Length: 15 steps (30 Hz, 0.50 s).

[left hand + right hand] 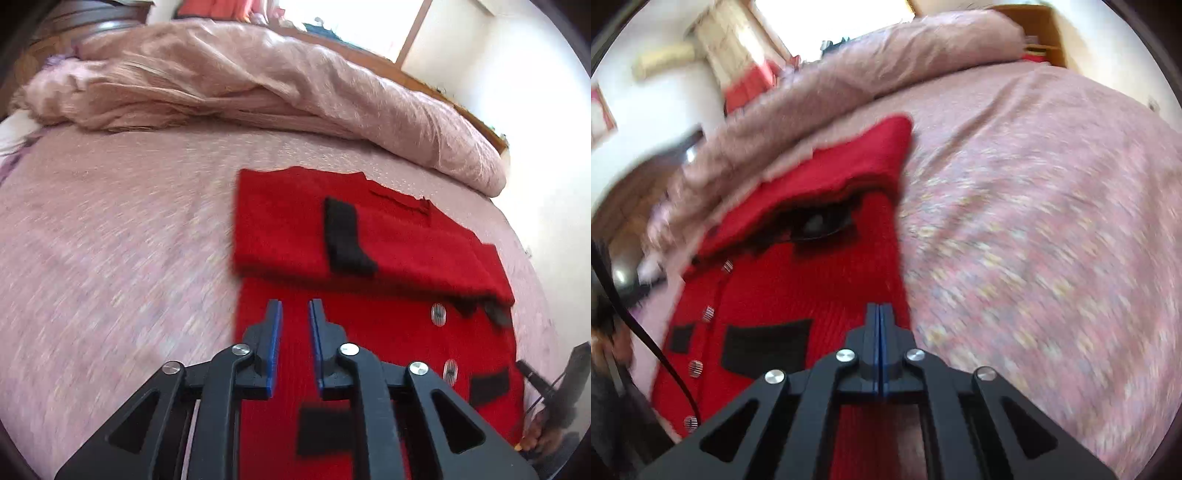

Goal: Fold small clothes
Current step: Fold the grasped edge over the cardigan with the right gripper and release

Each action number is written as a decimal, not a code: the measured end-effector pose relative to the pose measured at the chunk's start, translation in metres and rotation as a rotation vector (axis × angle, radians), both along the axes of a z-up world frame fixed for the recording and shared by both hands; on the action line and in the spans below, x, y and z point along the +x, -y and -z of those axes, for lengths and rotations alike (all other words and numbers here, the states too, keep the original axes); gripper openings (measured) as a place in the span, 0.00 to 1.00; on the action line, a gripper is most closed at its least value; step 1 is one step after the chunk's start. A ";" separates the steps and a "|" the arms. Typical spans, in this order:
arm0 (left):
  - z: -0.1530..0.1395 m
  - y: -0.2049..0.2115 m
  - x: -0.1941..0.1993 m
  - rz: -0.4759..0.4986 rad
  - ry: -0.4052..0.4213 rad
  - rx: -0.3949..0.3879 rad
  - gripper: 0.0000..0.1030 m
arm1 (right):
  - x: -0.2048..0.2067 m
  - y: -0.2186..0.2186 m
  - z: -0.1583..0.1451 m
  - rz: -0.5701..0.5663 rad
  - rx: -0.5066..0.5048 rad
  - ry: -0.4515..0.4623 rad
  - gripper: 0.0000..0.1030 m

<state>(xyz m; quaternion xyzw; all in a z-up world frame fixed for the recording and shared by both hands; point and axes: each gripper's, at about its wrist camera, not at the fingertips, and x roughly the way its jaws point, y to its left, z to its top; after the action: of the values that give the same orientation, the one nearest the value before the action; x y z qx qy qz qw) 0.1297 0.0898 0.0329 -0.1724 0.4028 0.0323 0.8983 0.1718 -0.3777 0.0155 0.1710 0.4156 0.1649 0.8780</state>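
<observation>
Left fingers: the left gripper (295, 306) is hanging released, its blue-lined fingers (275, 332) standing apart with a clear gap, holding nothing, over the near part of the red cardigan (332, 229).
Right fingers: the right gripper (881, 310) is sitting clenched, its pads pressed flat together; no cloth is showing between them, and they are lying over the cardigan's (798, 273) right edge where it meets the bedsheet (1034, 221).
Cardigan: it is lying flat on the bedsheet (110, 240), its far part folded over toward the near part, so a thick doubled layer is crossing the middle.
Black patches: in the left view four are showing, one on the folded layer (345, 236), three on the lower layer; in the right view two (766, 347).
Buttons: two are showing in the left view (438, 314), five in a row in the right view (708, 313).
Around: a rumpled pink duvet (258, 81) is bunching along the far side of the bed, just beyond the cardigan; a black cable (646, 332) is trailing over the garment's left side.
In the way: nothing is lying on top of the cardigan.
</observation>
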 end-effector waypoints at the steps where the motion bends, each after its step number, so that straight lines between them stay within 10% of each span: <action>1: 0.002 0.000 -0.020 0.006 0.024 0.008 0.14 | -0.008 0.005 0.001 0.031 0.010 0.002 0.14; 8: 0.019 -0.012 -0.085 0.006 -0.053 -0.076 0.18 | -0.057 0.014 -0.014 0.031 0.110 0.021 0.47; 15: 0.032 -0.006 -0.105 0.041 -0.107 -0.175 0.42 | -0.078 0.017 0.004 0.061 0.084 -0.095 0.53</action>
<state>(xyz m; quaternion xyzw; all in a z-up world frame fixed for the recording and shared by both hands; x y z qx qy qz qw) 0.0251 0.0961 0.0005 -0.2398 0.4547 -0.0122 0.8577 0.0934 -0.3942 0.0110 0.2279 0.4442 0.1470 0.8539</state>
